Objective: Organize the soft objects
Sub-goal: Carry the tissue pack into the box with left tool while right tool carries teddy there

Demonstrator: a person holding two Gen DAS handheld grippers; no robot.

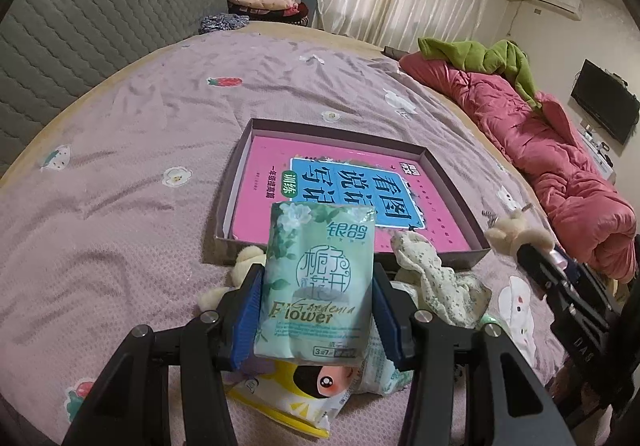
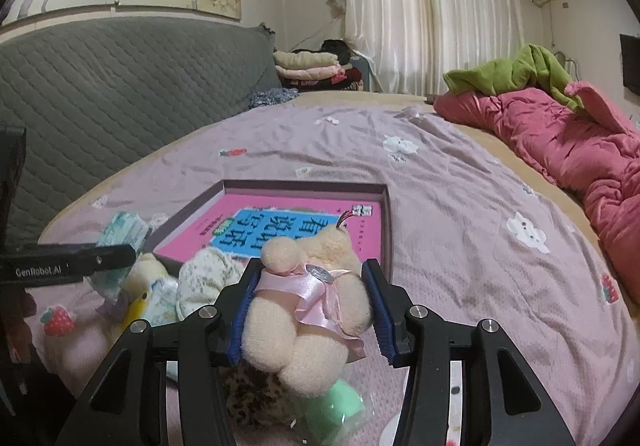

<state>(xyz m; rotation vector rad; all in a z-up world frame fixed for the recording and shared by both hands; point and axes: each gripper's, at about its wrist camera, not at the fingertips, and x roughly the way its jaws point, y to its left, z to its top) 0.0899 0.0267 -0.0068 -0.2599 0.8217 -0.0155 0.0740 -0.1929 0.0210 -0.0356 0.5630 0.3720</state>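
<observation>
We have both pickups made, the left tool (image 1: pixel 316 312) clamped on the tissue pack (image 1: pixel 318 282), the right tool (image 2: pixel 310 316) gripping the plush bear (image 2: pixel 310 310), so next we carry each toward the box (image 1: pixel 456 181) at twelve o'clock.

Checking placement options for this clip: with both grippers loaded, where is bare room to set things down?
Free: the bedsheet between headboard and box, and the strip between box and pink quilt. The box holds only a flat book. Crowded: the near edge, around the floral cloth.
</observation>
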